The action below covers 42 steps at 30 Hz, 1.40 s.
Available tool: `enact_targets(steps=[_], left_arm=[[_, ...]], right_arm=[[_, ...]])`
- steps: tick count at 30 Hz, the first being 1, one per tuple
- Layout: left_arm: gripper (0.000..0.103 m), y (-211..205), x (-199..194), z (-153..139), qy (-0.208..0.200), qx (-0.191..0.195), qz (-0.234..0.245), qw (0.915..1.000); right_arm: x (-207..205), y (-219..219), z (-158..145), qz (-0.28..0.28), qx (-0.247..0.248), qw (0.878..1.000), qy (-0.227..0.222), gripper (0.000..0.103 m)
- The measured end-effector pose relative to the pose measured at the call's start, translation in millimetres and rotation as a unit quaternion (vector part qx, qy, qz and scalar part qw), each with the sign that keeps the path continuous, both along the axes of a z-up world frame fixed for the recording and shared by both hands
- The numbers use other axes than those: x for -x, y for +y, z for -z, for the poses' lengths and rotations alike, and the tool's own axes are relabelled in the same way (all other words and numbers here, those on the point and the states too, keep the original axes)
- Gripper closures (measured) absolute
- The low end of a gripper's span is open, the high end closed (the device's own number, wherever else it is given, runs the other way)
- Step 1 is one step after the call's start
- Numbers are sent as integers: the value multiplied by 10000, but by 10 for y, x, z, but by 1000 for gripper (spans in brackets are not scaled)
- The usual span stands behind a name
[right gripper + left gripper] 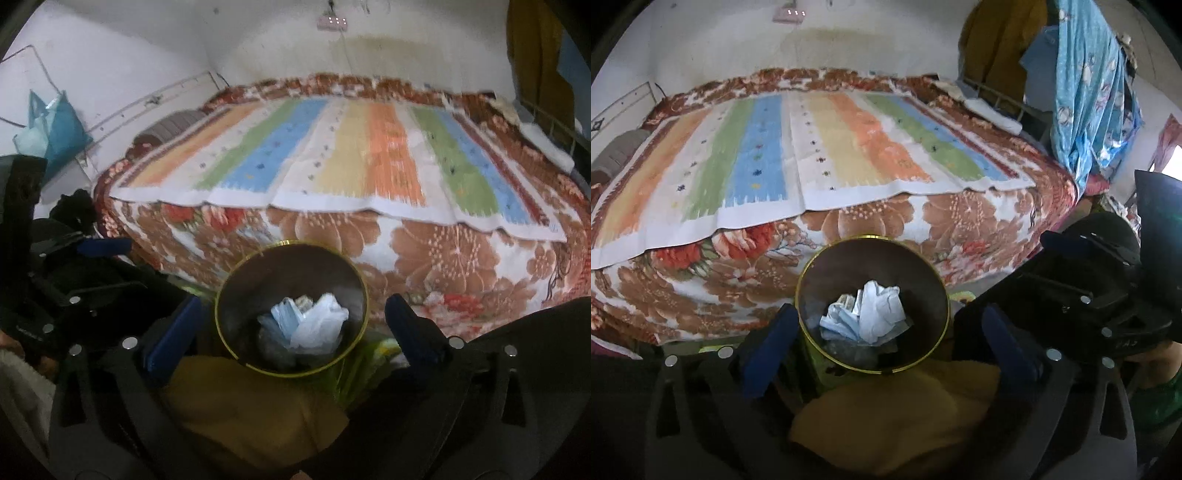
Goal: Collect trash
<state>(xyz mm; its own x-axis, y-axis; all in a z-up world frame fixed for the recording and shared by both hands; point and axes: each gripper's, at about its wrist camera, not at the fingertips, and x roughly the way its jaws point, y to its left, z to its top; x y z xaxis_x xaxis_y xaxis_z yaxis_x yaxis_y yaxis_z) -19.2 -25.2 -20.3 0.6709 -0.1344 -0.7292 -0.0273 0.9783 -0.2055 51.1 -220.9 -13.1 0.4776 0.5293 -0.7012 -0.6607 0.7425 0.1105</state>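
Both the left gripper (886, 332) and the right gripper (291, 325) hang wide open and empty above the bin (809, 332), where crumpled trash (866, 314) already lies, so the next job looks like finding more trash.

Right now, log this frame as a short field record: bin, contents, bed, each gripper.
bin: round dark bin with a gold rim, on the floor by the bed
contents: crumpled white and pale blue trash inside the bin
bed: striped sheet over a floral blanket; no trash seen on it
left gripper: open, nothing held
right gripper: open, nothing held
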Motion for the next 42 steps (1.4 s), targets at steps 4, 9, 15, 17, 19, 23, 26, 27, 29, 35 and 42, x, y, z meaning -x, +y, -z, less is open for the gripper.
enact_targets(steps=[4, 9, 15, 17, 19, 23, 26, 27, 29, 35, 42], left_arm=[[6, 83, 69, 8, -72, 72, -286, 9995], [6, 75, 31, 40, 32, -54, -313, 9995], [6, 88, 54, 6, -8, -99, -450, 9989], [6, 102, 61, -7, -39, -54, -454, 9989], [6, 105, 65, -31, -89, -19, -443, 9990], [6, 103, 50, -43, -77, -90, -509, 9986], [6, 107, 44, -40, -50, -137, -552, 9984], [6, 113, 47, -38, -41, -178, -607, 9980], [6, 130, 46, -36, -19, -157, -634, 9979], [6, 150, 40, -29, 2, -164, -702, 9974], [6, 148, 29, -22, 6, -162, -700, 9974]], right_arm=[[89, 20, 0, -114, 25, 9999, -102, 9], [114, 41, 2, -238, -45, 9997, -101, 9], [71, -24, -15, -109, -301, 9995, -32, 9], [83, -13, -19, -182, -334, 9993, -32, 9], [95, -9, -20, -228, -347, 9991, -58, 9], [85, -17, -15, -293, -424, 9987, 11, 9], [82, -11, -12, -323, -432, 9985, 37, 9], [85, -4, -11, -346, -422, 9985, 36, 9], [95, 14, -8, -357, -378, 9986, 21, 9], [96, 18, -2, -364, -365, 9987, 39, 8], [92, 19, -9, -504, -461, 9976, 129, 8]])
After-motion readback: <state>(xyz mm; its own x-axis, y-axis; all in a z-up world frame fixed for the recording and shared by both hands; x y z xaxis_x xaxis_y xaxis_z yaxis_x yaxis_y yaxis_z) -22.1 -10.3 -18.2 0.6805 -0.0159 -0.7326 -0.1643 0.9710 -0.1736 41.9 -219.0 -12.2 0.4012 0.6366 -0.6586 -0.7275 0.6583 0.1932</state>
